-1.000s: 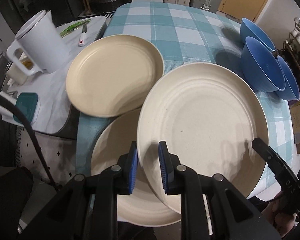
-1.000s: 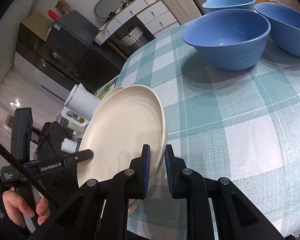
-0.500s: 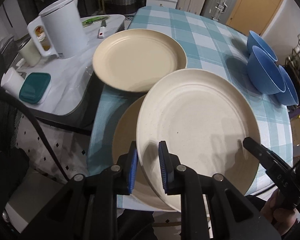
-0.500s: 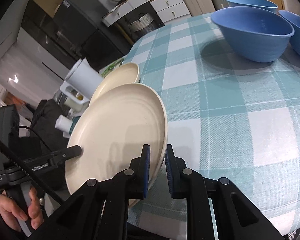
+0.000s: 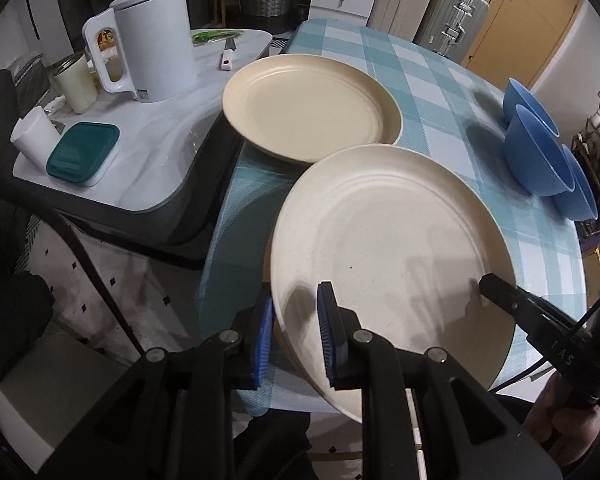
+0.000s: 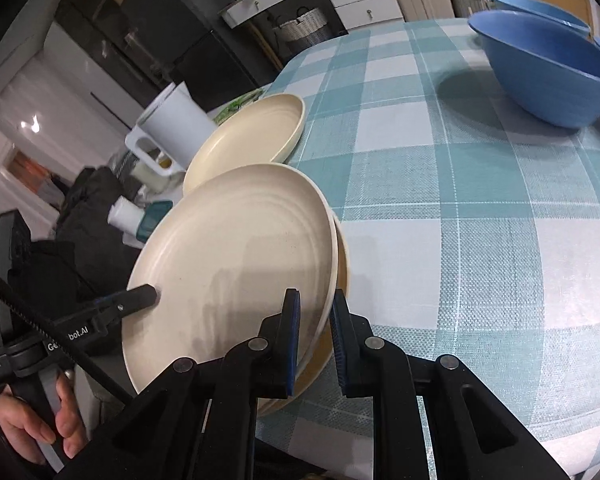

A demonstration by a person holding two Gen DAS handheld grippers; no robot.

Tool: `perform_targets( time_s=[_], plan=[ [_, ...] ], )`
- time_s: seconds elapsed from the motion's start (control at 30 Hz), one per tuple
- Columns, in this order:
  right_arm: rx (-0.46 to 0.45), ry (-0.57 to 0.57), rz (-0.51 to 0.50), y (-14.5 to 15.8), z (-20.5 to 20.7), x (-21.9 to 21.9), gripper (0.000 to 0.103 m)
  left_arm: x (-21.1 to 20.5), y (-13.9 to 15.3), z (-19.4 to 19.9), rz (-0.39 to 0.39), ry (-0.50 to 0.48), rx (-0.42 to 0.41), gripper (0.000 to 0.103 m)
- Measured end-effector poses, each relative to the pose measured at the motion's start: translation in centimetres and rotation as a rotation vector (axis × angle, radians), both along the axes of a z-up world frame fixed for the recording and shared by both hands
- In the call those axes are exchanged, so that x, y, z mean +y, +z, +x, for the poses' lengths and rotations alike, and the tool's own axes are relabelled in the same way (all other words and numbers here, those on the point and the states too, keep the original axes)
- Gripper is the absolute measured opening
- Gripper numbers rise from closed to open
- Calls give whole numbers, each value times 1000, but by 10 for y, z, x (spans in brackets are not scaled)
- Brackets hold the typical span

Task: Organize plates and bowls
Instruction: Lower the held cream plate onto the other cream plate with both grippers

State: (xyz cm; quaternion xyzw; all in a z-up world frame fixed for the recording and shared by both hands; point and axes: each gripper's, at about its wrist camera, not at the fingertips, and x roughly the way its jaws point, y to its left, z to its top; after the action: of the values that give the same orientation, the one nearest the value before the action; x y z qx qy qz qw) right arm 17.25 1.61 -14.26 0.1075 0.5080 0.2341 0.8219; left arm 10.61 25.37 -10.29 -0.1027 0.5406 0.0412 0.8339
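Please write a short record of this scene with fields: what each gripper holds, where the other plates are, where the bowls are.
left gripper: shut on rim of held plate
right gripper: shut on the opposite rim of the same plate
held plate: tilted, above lower plate at table edge
third plate: flat on checked tablecloth, further back
blue bowls: three, far side of the table

Our left tool (image 5: 292,332) is matte black plastic with ribbed blue pads and round silver screws at the pivots. Our right tool (image 6: 315,336) matches it, and white lettering and a black cable mark the left one's side.
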Motion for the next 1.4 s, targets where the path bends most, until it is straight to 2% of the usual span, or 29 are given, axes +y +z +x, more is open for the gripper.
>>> perform_targets(
  time_s=[0.17, 0.47, 0.77, 0.97, 1.2, 1.4],
  plan=[
    [-32, 17, -42, 2, -3, 7, 16, 3, -4, -6, 1, 20, -11, 18],
    [-86, 30, -96, 6, -7, 12, 16, -5, -20, -1, 66, -8, 27, 18],
    [-41, 23, -107, 1, -6, 13, 16, -6, -27, 2, 81, -17, 44, 19],
    [8, 15, -60, -1, -2, 8, 16, -4, -28, 4, 70, -11, 42, 20],
    [109, -1, 26, -8, 8, 1, 16, 1, -26, 7, 42, 12, 24, 23],
    [56, 11, -32, -1, 4, 6, 16, -4, -29, 9, 61, -9, 36, 25]
  ],
)
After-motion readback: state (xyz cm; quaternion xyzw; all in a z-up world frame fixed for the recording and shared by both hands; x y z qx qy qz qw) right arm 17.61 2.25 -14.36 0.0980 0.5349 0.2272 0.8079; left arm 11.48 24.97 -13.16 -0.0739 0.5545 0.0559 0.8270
